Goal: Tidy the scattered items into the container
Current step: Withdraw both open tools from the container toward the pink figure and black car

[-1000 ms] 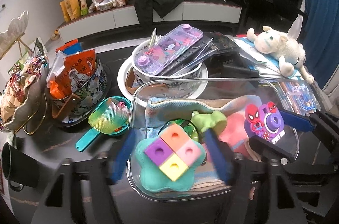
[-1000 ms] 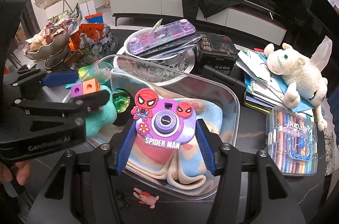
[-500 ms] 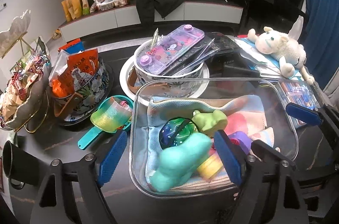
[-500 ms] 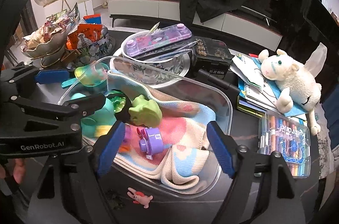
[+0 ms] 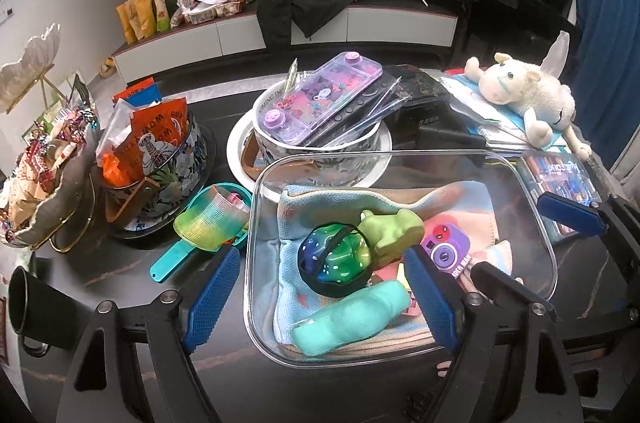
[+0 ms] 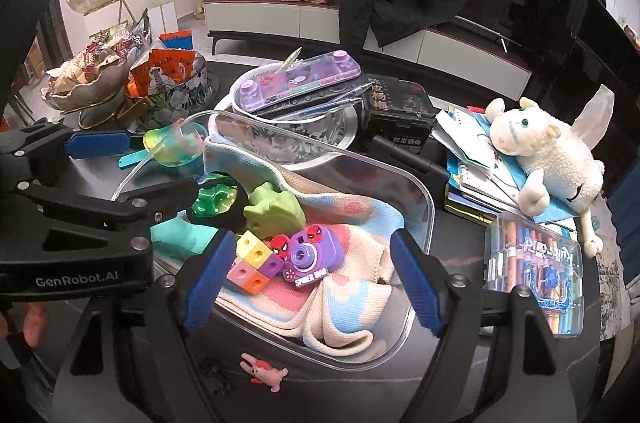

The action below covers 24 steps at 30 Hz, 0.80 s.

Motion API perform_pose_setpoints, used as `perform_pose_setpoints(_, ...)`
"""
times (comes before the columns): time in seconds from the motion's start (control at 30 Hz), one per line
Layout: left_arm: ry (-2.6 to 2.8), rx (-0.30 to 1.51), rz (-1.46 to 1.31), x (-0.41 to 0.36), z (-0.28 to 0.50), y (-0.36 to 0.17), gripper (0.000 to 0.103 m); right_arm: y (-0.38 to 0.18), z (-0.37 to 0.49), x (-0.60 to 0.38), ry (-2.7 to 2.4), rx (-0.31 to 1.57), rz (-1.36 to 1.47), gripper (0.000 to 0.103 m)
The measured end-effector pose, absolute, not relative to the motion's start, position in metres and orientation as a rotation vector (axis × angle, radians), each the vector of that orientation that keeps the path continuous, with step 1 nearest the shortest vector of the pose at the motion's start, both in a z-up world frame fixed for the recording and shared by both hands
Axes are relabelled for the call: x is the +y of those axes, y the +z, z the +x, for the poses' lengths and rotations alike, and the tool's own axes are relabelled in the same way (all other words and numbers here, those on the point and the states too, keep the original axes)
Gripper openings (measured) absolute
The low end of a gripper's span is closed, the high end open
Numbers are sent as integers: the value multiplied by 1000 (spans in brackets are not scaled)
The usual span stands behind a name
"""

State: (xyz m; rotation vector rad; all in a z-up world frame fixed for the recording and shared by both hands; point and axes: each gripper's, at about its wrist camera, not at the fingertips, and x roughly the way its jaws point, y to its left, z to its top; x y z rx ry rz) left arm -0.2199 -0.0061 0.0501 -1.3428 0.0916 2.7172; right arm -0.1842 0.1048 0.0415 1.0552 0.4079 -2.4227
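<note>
— Through left wrist: status?
— Left gripper [image 5: 320,297] released, empty, above the clear container [image 5: 532,223]. Rainbow spring toy [image 5: 214,217] lies outside, ahead-left, handle pointing toward me.
— Right wrist?
— Right gripper [image 6: 310,277] spread, empty; pink bunny figure [image 6: 264,375] just below, nearer it.

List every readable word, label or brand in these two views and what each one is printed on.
"GenRobot.AI": side of the black left gripper.
"SPIDER MAN": front of the purple toy camera in the clear plastic container.
"MOM": orange snack packets in the floral tin; the rest is cut off.
Chinese characters: black box; not legible to me.
Script label: clear marker case; upside down, unclear.
White bowl rim lettering: partly hidden.
</note>
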Motion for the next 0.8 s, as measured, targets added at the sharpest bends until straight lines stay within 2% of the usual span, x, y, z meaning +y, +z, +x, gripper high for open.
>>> perform_pose_setpoints(0.8,2739,102,-1304,-8,-203,65,81,49,-172,115,-2428,394,1027,77)
